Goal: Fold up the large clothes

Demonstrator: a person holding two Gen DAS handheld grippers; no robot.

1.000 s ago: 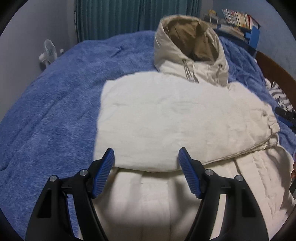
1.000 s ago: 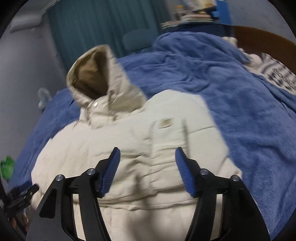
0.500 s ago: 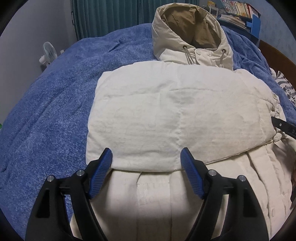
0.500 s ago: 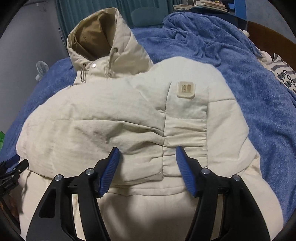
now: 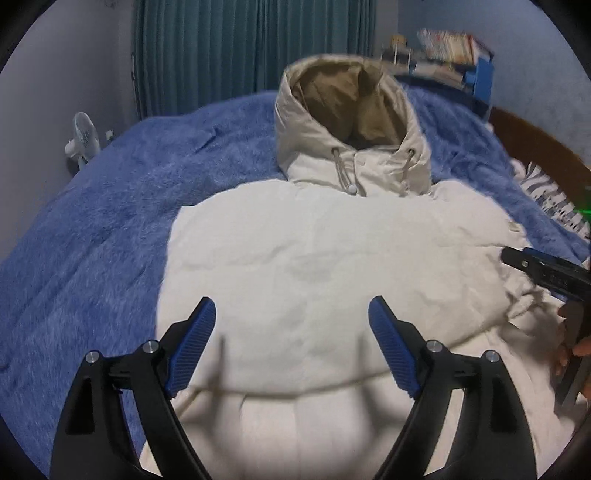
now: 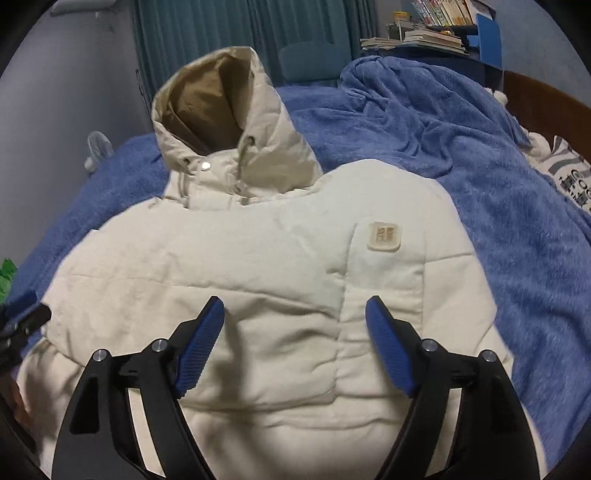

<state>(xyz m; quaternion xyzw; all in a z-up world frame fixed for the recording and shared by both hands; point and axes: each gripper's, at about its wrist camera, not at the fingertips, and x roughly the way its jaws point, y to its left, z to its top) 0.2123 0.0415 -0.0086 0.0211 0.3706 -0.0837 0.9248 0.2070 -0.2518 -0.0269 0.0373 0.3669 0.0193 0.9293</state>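
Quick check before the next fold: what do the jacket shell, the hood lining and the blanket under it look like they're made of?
Jacket: cream matte woven shell, padded; puffy stitched panels suggest down or synthetic fill. Hood lining: tan, smooth, likely thin woven fabric. Blanket: blue fleece or plush; fuzzy pile.

Puffer jacket [image 5: 332, 266] was cream, hood lining [image 5: 351, 99] tan. Blanket [image 5: 92, 229] blue, fuzzy. Curtain [image 6: 240, 29] teal. Gripper pads [image 6: 199, 350] blue, ribbed. Pillow [image 6: 569, 173] white, grey-striped.

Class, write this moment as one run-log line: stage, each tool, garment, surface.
stage: sleeves folded across | left tool: open, above jacket | right tool: open, empty | jacket: cream, hood up | blanket: blue
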